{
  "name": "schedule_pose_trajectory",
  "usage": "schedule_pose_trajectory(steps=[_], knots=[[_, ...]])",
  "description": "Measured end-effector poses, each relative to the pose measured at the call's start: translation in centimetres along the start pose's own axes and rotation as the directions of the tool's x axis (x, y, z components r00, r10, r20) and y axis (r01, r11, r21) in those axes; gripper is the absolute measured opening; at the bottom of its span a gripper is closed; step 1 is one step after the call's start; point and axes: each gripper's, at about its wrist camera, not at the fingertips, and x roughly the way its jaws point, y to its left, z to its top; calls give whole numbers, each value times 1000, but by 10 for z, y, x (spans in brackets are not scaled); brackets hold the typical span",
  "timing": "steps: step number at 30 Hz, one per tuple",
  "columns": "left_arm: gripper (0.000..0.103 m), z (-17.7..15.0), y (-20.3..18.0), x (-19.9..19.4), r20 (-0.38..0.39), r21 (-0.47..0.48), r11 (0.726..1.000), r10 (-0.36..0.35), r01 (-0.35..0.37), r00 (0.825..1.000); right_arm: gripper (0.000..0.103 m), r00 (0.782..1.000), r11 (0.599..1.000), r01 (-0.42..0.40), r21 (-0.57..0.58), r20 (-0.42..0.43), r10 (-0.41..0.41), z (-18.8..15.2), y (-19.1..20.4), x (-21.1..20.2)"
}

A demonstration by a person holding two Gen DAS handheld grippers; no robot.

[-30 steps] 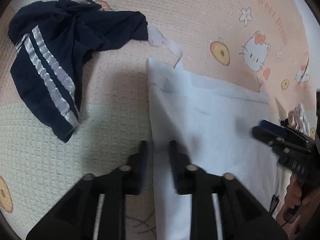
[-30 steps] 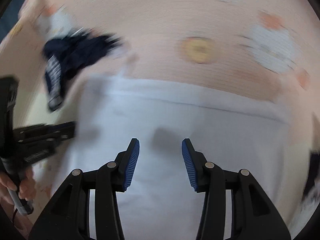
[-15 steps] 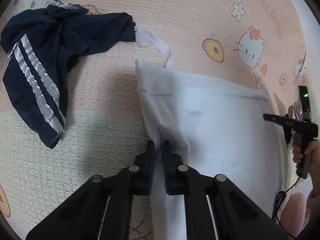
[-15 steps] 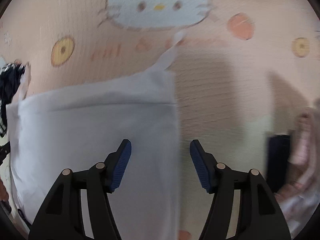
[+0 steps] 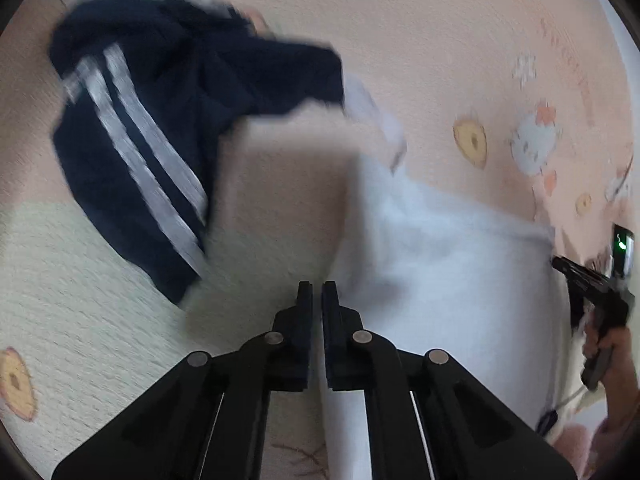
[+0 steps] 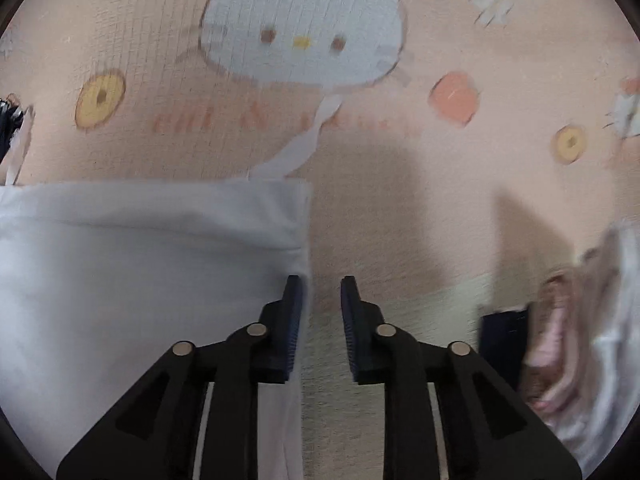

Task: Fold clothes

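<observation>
The white garment (image 5: pixel 448 264) lies flat on the mat, filling the lower right of the left wrist view and the lower left of the right wrist view. Its left edge runs down to the left gripper (image 5: pixel 317 296), whose jaws are nearly together on that edge; whether cloth is pinched between them is hard to tell through the blur. The garment's right edge (image 6: pixel 306 240) drops straight down to the right gripper (image 6: pixel 320 300), whose jaws stand apart, the left finger (image 6: pixel 290 312) touching the hem and the other over bare mat. A thin white strap (image 6: pixel 304 140) trails up from the top corner.

Bare mat lies open right of that edge. A dark blue garment with white stripes (image 5: pixel 160 140) sits crumpled in the upper left of the left view, apart from the white one. A heap of pale clothes (image 6: pixel 580 340) fills the right edge of the right view. The mat (image 6: pixel 400 208) is pink with cartoon cats and cream lower down.
</observation>
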Motion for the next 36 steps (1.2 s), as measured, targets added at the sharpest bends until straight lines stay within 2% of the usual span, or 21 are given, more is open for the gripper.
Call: schedule_pose_trajectory(steps=[3,5,7,9,12,13,15,16,17,20,23,25,27,30,32,34,36], knots=[[6,2,3,-1,-3,-12,1000,-11,11,1000,31,1000,1000,11,-22,26,-10,4,7,-4],[7,2,6,-1,-5,-19,1000,-19,19,1000,36,995,988,-100,-115,-8,100,6,49,-6],[7,2,8,0,-7,-24,999,-28,28,1000,38,972,955,-234,-184,-43,229,6,98,-12],[7,2,10,1,-9,-30,999,-36,36,999,40,937,906,-350,-239,-79,341,4,143,-19],[7,2,14,2,-12,-38,998,-48,48,999,41,907,852,-418,-313,-94,410,7,207,-22],[7,2,15,3,-12,-41,998,-53,52,999,41,907,844,-420,-334,-110,407,10,227,-16],[7,2,19,3,-15,-56,996,-65,64,998,41,891,828,-455,-327,-162,425,16,249,-5],[6,2,22,3,-18,-72,995,-75,73,997,38,877,818,-480,-316,-183,444,18,256,2],[6,2,25,3,-20,-88,993,-85,83,996,37,874,817,-487,-309,-183,451,20,260,8],[6,3,31,4,-27,-119,987,-108,104,994,37,898,848,-440,-296,-167,407,24,259,22],[6,3,26,5,-31,-97,992,-86,83,996,34,912,877,-409,-252,-140,385,31,250,30],[6,3,24,4,-33,-87,994,-74,71,997,31,931,905,-365,-219,-110,349,35,242,30],[6,4,23,4,-37,-87,994,-69,65,997,32,929,904,-370,-214,-89,359,37,241,25],[6,4,21,3,-42,-88,994,-62,58,997,36,892,856,-451,-253,-89,443,33,253,14],[6,4,20,3,-44,-75,996,-50,47,998,40,911,856,-410,-315,-92,402,28,269,14],[6,4,19,3,-45,-67,997,-46,42,998,38,950,896,-313,-316,-104,295,29,276,23],[6,6,19,2,-50,-72,996,-49,45,998,35,954,920,-299,-252,-87,286,34,265,25]])
